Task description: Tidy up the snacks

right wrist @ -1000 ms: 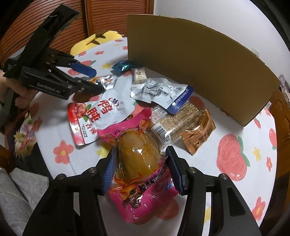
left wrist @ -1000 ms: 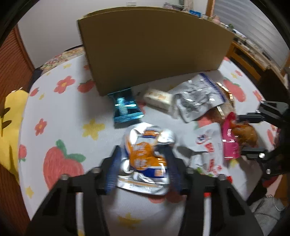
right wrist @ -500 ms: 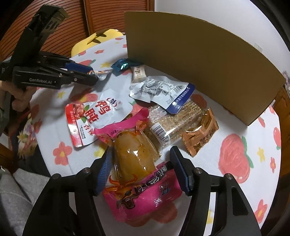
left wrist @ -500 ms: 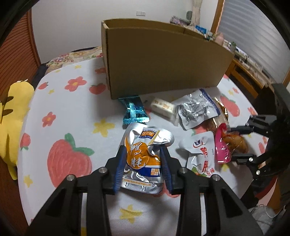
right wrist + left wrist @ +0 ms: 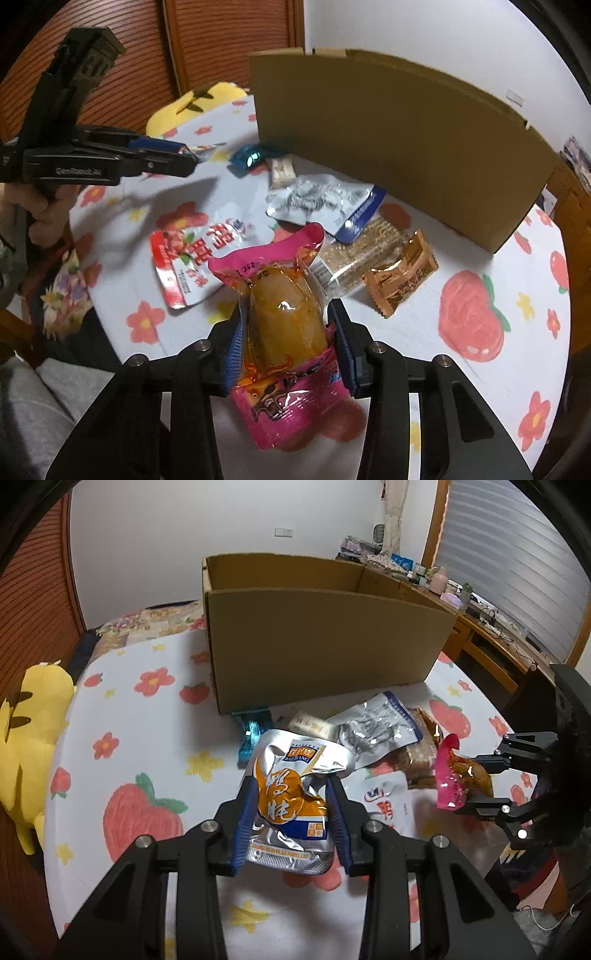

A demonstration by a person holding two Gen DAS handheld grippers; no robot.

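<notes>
1. Left wrist view: the left tongs (image 5: pixel 291 805) are closed on an orange-and-silver snack pouch (image 5: pixel 295 797), held at lower centre above the flowered counter (image 5: pixel 147 716). The open cardboard box (image 5: pixel 317 642) stands at upper centre.
2. Right wrist view: the right tongs (image 5: pixel 286 332) are clamped on a pink drumstick packet (image 5: pixel 282 332) at lower centre; other snacks (image 5: pixel 325 199) lie beside the box (image 5: pixel 399 140).
3. It looks like mid-carry. Next, each packet needs lifting over the box wall before release.

Each camera sits close behind its own gripper, looking down at the table (image 5: pixel 147 716). Both see the cardboard box (image 5: pixel 325 646) (image 5: pixel 388 122), the snacks, and the other gripper.
</notes>
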